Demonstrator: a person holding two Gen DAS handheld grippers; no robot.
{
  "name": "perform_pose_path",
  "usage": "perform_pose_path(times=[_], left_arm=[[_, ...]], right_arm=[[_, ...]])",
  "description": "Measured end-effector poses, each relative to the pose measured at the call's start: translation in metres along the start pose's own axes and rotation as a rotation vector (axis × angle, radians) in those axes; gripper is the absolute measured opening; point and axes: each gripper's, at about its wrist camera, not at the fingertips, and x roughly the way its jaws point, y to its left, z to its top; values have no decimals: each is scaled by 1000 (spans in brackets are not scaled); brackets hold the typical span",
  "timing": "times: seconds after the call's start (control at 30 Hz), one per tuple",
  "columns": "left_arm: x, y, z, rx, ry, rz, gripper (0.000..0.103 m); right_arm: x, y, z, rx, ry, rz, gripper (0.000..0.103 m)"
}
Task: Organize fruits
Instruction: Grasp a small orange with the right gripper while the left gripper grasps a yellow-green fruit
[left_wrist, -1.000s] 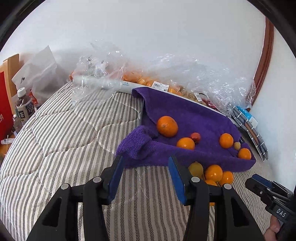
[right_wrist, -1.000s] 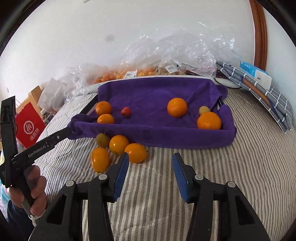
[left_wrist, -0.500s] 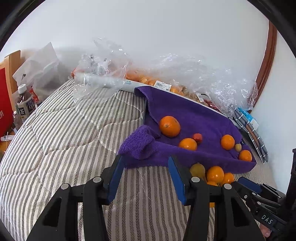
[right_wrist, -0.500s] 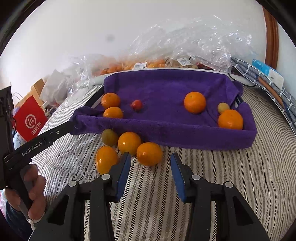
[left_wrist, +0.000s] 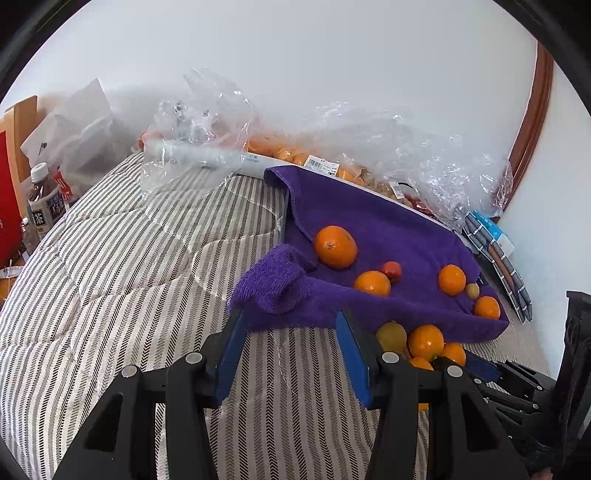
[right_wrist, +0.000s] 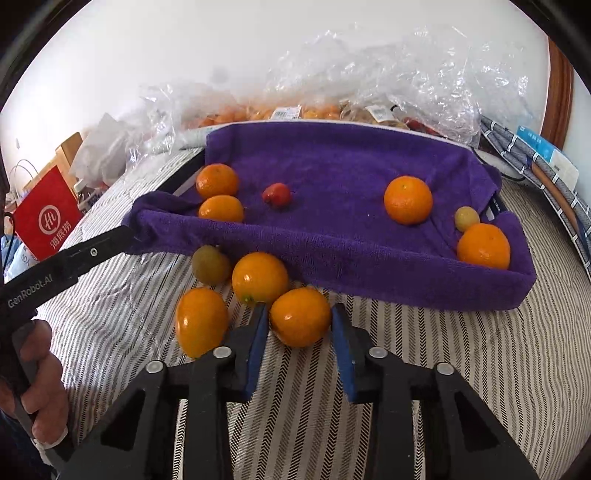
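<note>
Our right gripper (right_wrist: 298, 317) has pushed forward since a second ago, so the nearest orange (right_wrist: 300, 316) now sits between its blue pads, jaws spread to either side of it and not visibly pressing. That fruit lies on the striped bedcover (right_wrist: 461, 369), just outside the near wall of the purple towel-lined tray (right_wrist: 332, 162). Beside it we see two more oranges (right_wrist: 259, 277) and a greenish fruit (right_wrist: 210, 264) clustered against the tray's front edge. Inside the tray rest four oranges (right_wrist: 407, 199), a small red fruit (right_wrist: 276, 194) and a small yellowish one (right_wrist: 467, 218). Our left gripper (left_wrist: 288, 339) has edged nearer the tray's folded corner (left_wrist: 273, 284), its jaws wide apart over the bedcover and holding nothing. Crinkled plastic bags (left_wrist: 424, 155) of fruit line the wall behind.
</note>
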Motion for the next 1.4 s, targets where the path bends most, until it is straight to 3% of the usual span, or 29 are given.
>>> perform_pose_path(times=[0.27,0.5,0.7,0.9,1.07,1.27,1.4], left_arm=[[0,-7,-4,23,28,-53,48],[8,-26,-7,77,95,-158,48],[26,-37,2,-8,176,-255,48],[48,-50,-2,2,237,-220,44],[50,-50,-5,17,231,-224,25],[33,-34,-1,-28,190,-232,25],[14,-23,8,-44,118,-208,25]], right_arm=[[-19,-10,-8,15,-37,-12,33],[-50,-27,-21,29,-76,-44,33],[-69,-38,-28,29,-99,-56,33],[-80,-44,-30,12,-129,-73,33],[-82,-48,-30,11,-143,-65,33],[-79,-50,-24,27,-160,-60,33],[-79,-53,-14,31,-183,-69,33]])
